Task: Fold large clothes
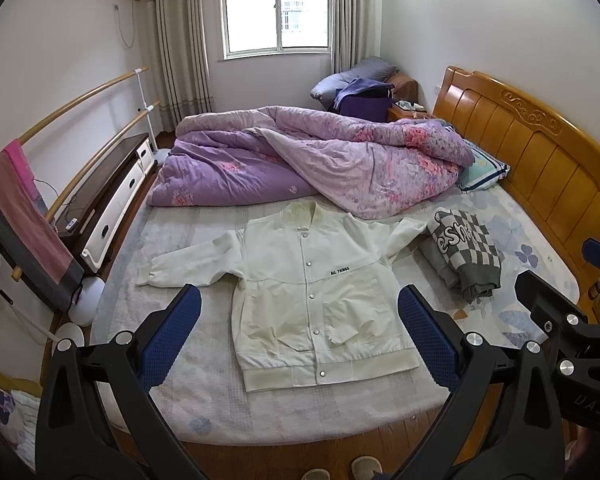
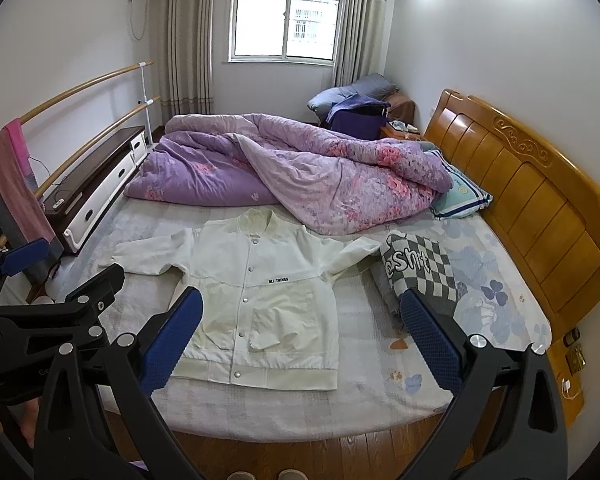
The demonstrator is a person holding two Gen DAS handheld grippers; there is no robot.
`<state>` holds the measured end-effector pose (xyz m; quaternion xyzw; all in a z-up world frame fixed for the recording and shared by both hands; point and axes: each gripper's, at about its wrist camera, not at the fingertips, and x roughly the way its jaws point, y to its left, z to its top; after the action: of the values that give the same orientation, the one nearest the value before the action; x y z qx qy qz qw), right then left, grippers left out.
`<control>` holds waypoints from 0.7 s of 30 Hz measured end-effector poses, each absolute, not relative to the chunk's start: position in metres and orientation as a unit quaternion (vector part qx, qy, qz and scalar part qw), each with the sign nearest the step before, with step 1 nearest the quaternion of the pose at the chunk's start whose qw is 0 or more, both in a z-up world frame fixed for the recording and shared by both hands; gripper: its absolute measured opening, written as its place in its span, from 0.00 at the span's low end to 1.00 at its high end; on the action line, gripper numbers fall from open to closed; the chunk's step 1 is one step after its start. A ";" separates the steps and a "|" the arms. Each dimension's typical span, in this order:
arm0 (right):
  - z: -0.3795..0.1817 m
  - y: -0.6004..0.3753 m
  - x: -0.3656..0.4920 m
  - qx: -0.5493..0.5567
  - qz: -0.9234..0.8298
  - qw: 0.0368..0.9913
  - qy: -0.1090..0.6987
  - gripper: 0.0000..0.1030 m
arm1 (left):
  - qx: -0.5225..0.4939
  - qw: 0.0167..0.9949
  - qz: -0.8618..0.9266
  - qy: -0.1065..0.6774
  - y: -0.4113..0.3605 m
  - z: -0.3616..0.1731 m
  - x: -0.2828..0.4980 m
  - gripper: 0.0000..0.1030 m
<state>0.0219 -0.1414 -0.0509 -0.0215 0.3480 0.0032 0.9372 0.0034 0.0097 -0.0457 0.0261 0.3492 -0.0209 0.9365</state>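
Observation:
A cream-white snap-button jacket [image 1: 312, 288] lies flat, front up, on the bed, both sleeves spread out; it also shows in the right wrist view [image 2: 256, 300]. My left gripper [image 1: 300, 320] is open and empty, held above the bed's near edge over the jacket's lower half. My right gripper [image 2: 302, 320] is open and empty, held over the jacket's right side. The right gripper's body shows at the right edge of the left wrist view [image 1: 560, 320]. The left gripper's body shows at the left of the right wrist view [image 2: 52, 312].
A folded grey checkered sweater [image 1: 466, 254] lies right of the jacket. A bunched purple floral quilt [image 1: 308, 160] fills the far half of the bed. The wooden headboard [image 1: 540, 148] is at right, a low cabinet [image 1: 108, 196] and rails at left. Slippers [image 1: 340, 470] sit on the floor below.

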 end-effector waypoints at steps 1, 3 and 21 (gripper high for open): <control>-0.052 -0.140 0.024 -0.020 0.002 0.936 0.351 0.93 | 0.026 0.936 -0.022 0.351 0.011 -0.044 0.005 0.95; -0.056 -0.138 0.031 -0.013 0.004 0.933 0.360 0.93 | 0.027 0.934 -0.022 0.356 0.010 -0.047 0.006 0.95; -0.085 -0.167 0.156 -0.020 0.059 0.917 0.394 0.93 | 0.020 0.912 0.022 0.409 -0.006 -0.062 0.139 0.95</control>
<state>0.1556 -0.1672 -0.0850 -0.0202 0.3939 0.0590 0.9170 0.1390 -0.0058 -0.0624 0.0204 0.4095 0.0219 0.9118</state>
